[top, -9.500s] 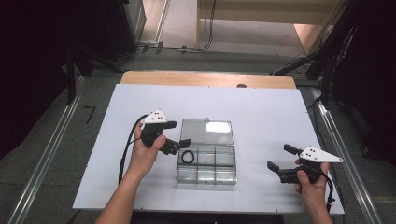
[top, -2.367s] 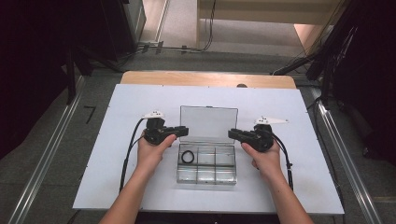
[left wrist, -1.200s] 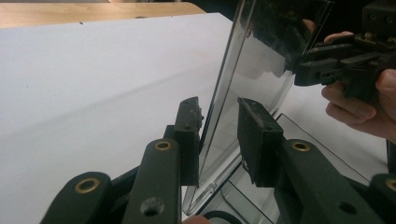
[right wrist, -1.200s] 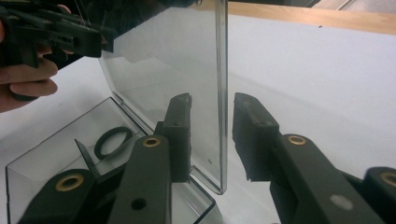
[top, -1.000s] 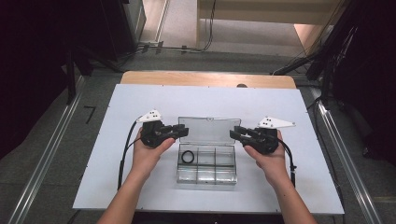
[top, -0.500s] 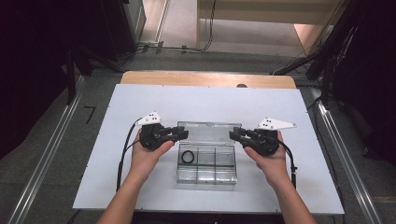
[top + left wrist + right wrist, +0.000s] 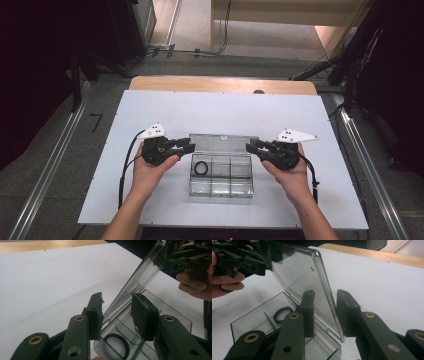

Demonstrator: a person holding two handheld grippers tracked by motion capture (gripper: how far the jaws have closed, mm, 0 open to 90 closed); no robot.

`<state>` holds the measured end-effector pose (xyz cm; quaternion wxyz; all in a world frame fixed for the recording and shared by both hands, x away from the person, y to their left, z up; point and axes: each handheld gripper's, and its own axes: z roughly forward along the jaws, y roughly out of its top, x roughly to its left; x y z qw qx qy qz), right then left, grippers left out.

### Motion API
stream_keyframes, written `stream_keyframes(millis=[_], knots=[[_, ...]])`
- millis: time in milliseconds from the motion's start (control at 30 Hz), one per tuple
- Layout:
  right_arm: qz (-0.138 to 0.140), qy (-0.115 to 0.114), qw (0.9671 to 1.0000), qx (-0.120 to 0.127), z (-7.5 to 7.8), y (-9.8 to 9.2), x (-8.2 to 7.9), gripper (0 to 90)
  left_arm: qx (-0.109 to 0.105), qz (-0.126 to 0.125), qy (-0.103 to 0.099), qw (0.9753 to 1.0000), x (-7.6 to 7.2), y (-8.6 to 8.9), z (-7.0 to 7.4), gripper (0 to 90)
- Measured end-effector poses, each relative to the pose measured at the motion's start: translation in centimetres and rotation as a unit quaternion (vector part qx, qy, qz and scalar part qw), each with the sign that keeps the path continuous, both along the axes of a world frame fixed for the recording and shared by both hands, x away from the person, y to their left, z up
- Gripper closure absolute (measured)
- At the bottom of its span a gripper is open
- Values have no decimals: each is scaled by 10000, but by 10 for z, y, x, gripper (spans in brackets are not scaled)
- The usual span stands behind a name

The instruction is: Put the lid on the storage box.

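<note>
A clear plastic compartment box [image 7: 221, 186] sits on the white table top [image 7: 100, 150], holding a black ring [image 7: 201, 168] in its back left cell. Its hinged lid [image 7: 223, 142] stands tilted up from the back edge. My left gripper [image 7: 191, 146] is at the lid's left end and my right gripper [image 7: 248, 146] at its right end. In the left gripper view the lid [image 7: 140, 282] runs between the parted jaws of the left gripper [image 7: 117, 307], above the ring [image 7: 116, 345]. In the right gripper view the right gripper [image 7: 325, 302] straddles the lid's edge [image 7: 322, 277] the same way.
A strip of bare wooden table [image 7: 220, 84] shows past the white top's far edge. Cables and dark stands [image 7: 350, 65] lie on the floor beyond. Each gripper's cable trails toward the near edge; the left one [image 7: 122, 175] loops over the white top.
The lid, flat behind the box at first, has been swung up by both grippers. Over the last second it has tipped a little further toward the box.
</note>
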<state>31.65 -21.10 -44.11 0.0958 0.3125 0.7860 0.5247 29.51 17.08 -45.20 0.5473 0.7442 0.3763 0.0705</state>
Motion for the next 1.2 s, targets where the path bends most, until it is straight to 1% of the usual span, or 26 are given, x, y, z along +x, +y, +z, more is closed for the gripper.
stream_keyframes(millis=[33, 100, 267, 400, 433, 467, 500, 567, 667, 800, 967, 1200], knots=[[-4, -1, 10000, -5, 0, 0, 0, 663, 7, 1, 25, 10000, -1, 2, -1, 633], [-5, -12, 10000, -20, 0, 0, -1, 662, 91, 33, 72, 9999, -4, 4, -3, 677], [2, -33, 10000, -38, 0, 0, -3, 661, 202, -55, 196, 9996, -11, 7, -10, 793], [0, -34, 10000, -49, 0, -1, -5, 661, 177, -164, 209, 9995, -16, 5, -13, 874], [-9, -31, 10000, -47, 0, -1, -5, 661, 94, -266, 235, 9993, -16, 4, -13, 896], [-9, -33, 10000, -46, 0, -1, -6, 661, 15, -381, 261, 9989, -16, 3, -12, 898], [-14, -38, 10000, -38, 0, -1, -6, 661, 18, -383, 243, 9990, -16, 2, -12, 898], [1, -47, 10000, -46, 0, -1, -7, 660, -77, -455, 253, 9986, -16, 1, -11, 899], [-2, -58, 10000, -55, 0, -2, -8, 659, -131, -431, 218, 9987, -16, 0, -10, 900], [-28, -54, 10000, -75, -1, -3, -11, 658, -105, -385, 130, 9991, -16, -1, -8, 900], [-43, -80, 9999, -116, -1, -4, -14, 656, -123, -420, 101, 9990, -16, -2, -8, 900], [-89, -74, 9998, -176, -1, -5, -17, 648, -175, -406, 88, 9990, -16, -2, -8, 900]])
